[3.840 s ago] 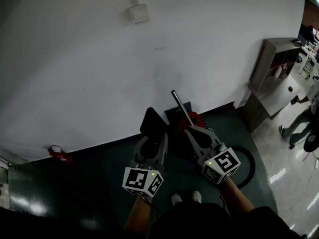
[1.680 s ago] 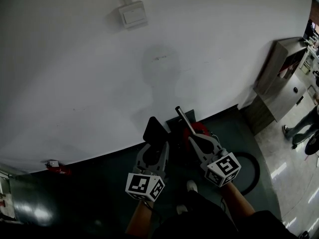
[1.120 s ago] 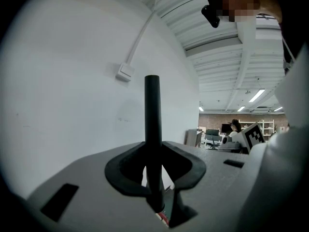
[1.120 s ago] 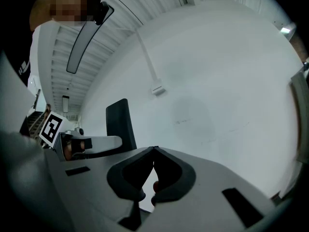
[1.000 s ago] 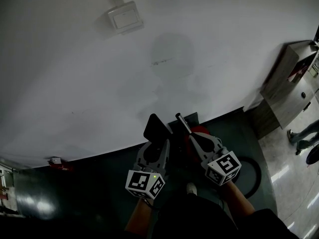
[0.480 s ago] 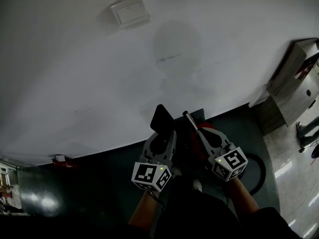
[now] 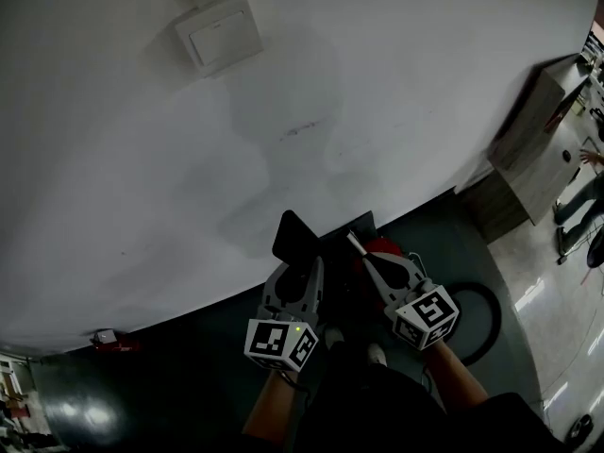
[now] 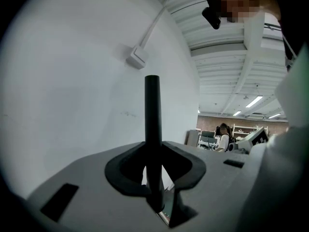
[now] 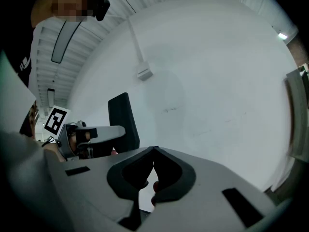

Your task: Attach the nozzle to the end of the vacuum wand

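I count two grey grippers, left (image 7: pixel 298 269) and right (image 7: pixel 372 264); one flat black nozzle (image 7: pixel 293 237); one thin silver wand (image 7: pixel 355 244). One white wall switch (image 7: pixel 219 32).

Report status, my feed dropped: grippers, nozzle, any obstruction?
Left gripper shut on nozzle, held upright. Right gripper jaws shut, nothing seen in them. Wand beside it, nozzle not attached. No obstruction.

Open-plan workshop: ceiling strip lights (image 8: pixel 254 101), shelving (image 8: pixel 244 129), grey cabinet (image 7: pixel 522 138).

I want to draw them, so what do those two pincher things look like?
The left gripper and right gripper are grey, each with two tapering jaws lined in black. Each carries a white cube with black square markers and a tiny light. The forearms behind them are bare.
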Demonstrator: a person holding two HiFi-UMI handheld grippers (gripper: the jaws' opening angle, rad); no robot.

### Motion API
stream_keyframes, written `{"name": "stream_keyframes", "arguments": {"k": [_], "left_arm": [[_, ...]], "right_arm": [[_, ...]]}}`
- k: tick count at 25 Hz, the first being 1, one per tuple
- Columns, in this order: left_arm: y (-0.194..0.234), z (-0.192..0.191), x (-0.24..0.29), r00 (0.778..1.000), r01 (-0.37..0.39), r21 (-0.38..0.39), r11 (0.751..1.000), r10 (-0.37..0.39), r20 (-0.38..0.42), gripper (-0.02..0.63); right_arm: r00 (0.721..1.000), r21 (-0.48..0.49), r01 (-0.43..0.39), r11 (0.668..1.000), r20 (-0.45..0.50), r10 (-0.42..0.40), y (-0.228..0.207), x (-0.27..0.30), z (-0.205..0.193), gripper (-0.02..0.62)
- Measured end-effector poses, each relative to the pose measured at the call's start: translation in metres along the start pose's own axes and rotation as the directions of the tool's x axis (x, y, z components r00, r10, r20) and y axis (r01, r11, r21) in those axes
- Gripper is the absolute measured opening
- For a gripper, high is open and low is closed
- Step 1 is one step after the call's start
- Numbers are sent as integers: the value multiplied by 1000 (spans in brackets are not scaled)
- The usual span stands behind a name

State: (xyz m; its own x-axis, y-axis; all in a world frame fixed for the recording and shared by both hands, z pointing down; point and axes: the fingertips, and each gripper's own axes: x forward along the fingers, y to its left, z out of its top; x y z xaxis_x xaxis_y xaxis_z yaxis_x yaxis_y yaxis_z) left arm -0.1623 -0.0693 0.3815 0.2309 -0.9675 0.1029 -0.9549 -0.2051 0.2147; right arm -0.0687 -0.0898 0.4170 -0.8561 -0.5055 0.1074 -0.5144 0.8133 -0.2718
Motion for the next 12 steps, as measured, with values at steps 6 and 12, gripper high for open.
{"name": "stream_keyframes", "arguments": {"k": [6, 12], "left_arm": [[18, -6, 16, 998, 57, -28, 998, -58, -12, 91], [33, -8, 25, 996, 87, -40, 995, -87, -5, 91]], "right_arm": [[998, -13, 66, 998, -22, -66, -7, 16, -9, 17], [992, -41, 97, 994, -72, -100, -14, 23, -31, 18]]}}
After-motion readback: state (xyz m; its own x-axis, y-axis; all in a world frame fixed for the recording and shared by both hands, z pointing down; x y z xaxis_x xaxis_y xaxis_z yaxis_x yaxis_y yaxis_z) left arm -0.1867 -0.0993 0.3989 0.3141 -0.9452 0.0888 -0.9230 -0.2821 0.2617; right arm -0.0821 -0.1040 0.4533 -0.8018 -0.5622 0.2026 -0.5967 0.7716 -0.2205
